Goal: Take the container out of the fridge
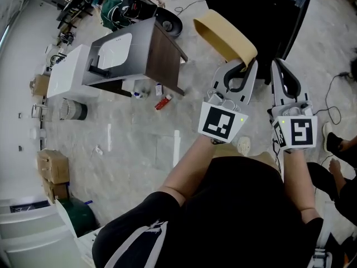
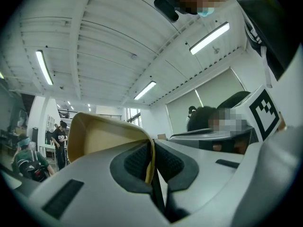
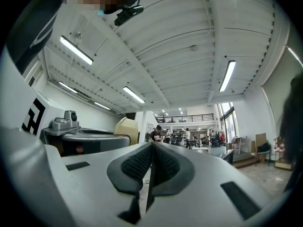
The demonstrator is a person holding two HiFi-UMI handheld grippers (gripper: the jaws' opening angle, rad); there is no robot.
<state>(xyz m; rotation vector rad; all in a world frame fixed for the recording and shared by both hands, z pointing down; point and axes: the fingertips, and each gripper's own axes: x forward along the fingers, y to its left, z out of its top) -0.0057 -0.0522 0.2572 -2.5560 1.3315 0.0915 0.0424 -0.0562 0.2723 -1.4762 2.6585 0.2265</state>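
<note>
The left hand-held gripper [image 2: 151, 144] is clenched on one thin edge of the tan container [image 1: 222, 33], which is out in the open air, high over the floor [image 1: 139, 144]. The right hand-held gripper [image 3: 151, 148], just beside the container, is pressed shut on nothing. With only a single bent rim pinched, the container could, I judge, twist and slip free, or bump the dark bulky object [image 1: 251, 4] just beyond it.

The tan, shallow container [image 1: 223, 35] is held tilted in mid-air, its thin rim pinched in the left claw [image 1: 244, 66].
</note>
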